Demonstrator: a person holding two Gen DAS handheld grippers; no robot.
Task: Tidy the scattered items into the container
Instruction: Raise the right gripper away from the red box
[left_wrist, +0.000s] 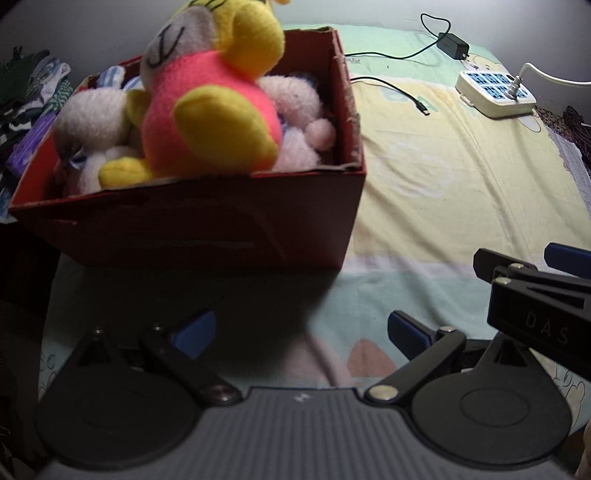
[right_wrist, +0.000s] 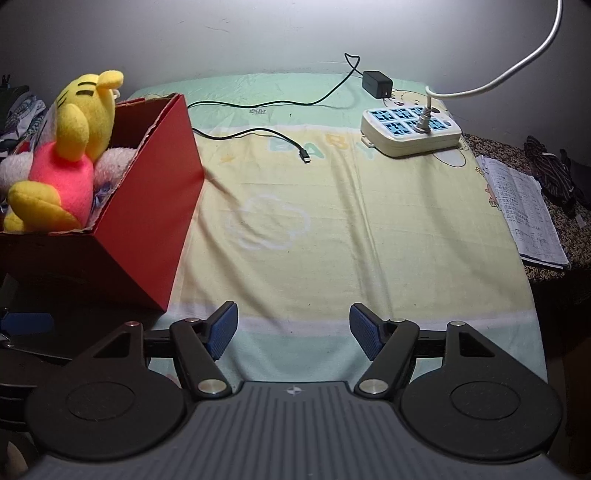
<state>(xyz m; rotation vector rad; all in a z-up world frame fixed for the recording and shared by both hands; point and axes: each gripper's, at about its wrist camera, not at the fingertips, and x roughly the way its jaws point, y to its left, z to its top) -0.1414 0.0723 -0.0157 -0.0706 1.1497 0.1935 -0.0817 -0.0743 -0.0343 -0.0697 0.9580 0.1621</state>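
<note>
A red cardboard box stands on the bed sheet at the left, and its red side shows in the right wrist view too. It is filled with plush toys: a yellow and pink plush sits on top, also visible as the yellow and pink plush, with white fluffy plush toys around it. My left gripper hovers open and empty over the sheet just in front of the box. My right gripper is open and empty to the right of the box; its fingers reach in at the right edge.
A white power strip with a plugged white cable lies at the far right of the patterned sheet. A black charger and its black cable trail across the far sheet. Papers and dark cloth lie right; clothes pile up left.
</note>
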